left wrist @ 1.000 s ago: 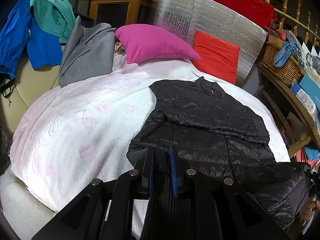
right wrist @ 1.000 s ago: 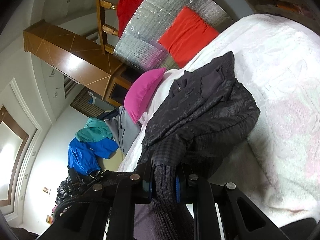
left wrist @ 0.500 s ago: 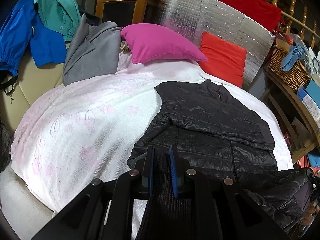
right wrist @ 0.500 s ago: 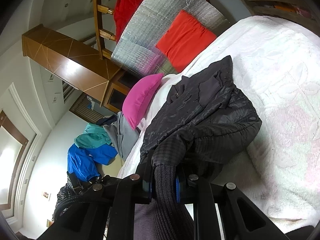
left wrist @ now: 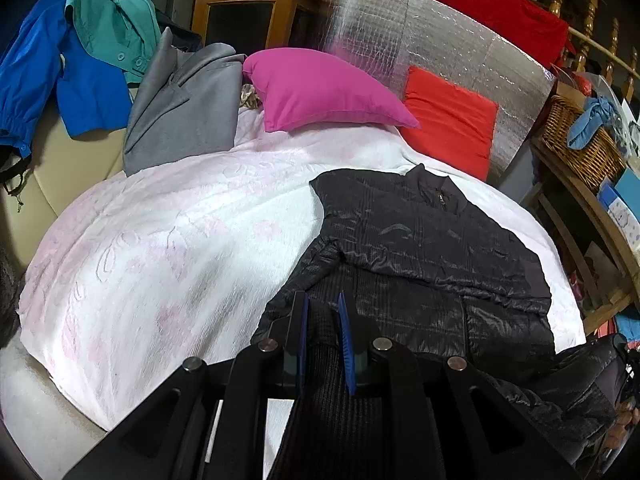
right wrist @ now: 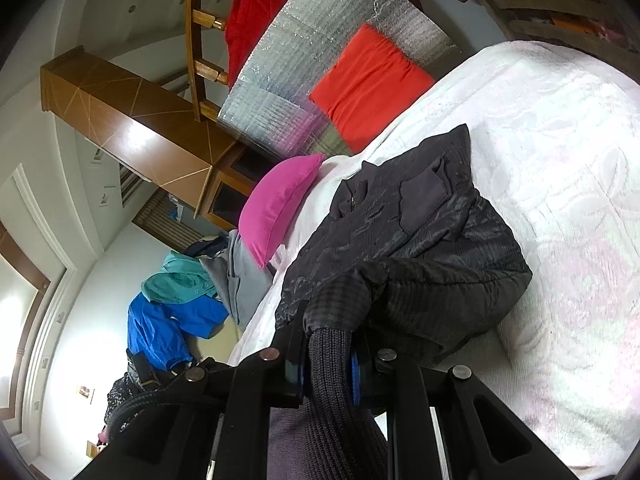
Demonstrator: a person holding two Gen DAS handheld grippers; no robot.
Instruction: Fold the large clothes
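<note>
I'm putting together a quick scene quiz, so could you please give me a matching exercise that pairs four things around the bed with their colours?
Things:
1. jacket held by both grippers
2. pillow at the head of the bed
3. cushion against the silver panel
4. coat draped at the bed's edge

Colours:
A. grey
B. orange-red
C. black
D. magenta

Pairs: 1-C, 2-D, 3-B, 4-A

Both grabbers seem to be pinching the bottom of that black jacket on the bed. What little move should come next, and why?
Probably carry the hem up toward the collar. The left gripper and right gripper are each shut on the ribbed hem of the black jacket, whose upper half lies flat on the white blanket with sleeves already folded in.
</note>
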